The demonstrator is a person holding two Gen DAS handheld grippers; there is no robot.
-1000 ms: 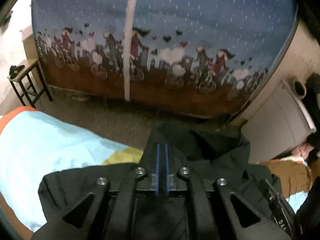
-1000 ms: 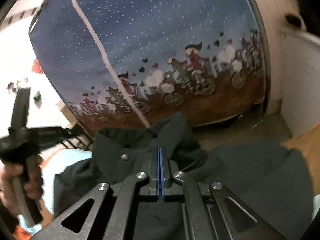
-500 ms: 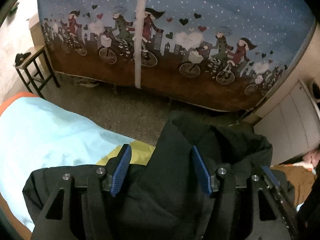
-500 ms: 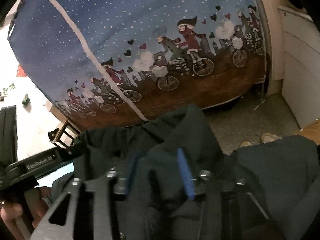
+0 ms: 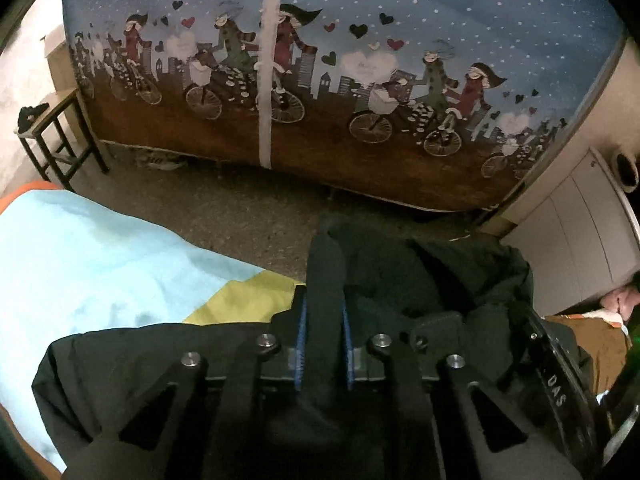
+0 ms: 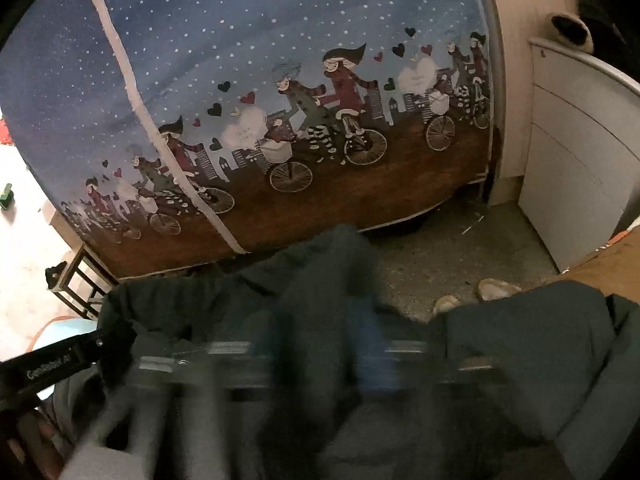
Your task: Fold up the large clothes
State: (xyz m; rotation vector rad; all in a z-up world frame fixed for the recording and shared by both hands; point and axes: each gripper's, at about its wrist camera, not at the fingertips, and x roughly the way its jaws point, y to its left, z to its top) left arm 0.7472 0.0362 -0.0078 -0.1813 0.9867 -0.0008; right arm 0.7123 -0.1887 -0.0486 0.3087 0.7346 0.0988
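A large curtain [image 5: 360,60] hangs across the back, blue with white dots above and cyclists, hearts and a skyline over a brown band below. The speckled grey floor [image 5: 248,216] runs under it. A dark metal-legged side table [image 5: 52,136] stands left; white cabinets [image 5: 580,232] stand right. Lighting is dim.

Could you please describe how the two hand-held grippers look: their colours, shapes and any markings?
The left gripper has black linkage arms with triangular cut-outs, silver round bolts and blue finger pads. The right gripper is motion-blurred; grey arms and a blue pad show. White lettering marks the left gripper's body.
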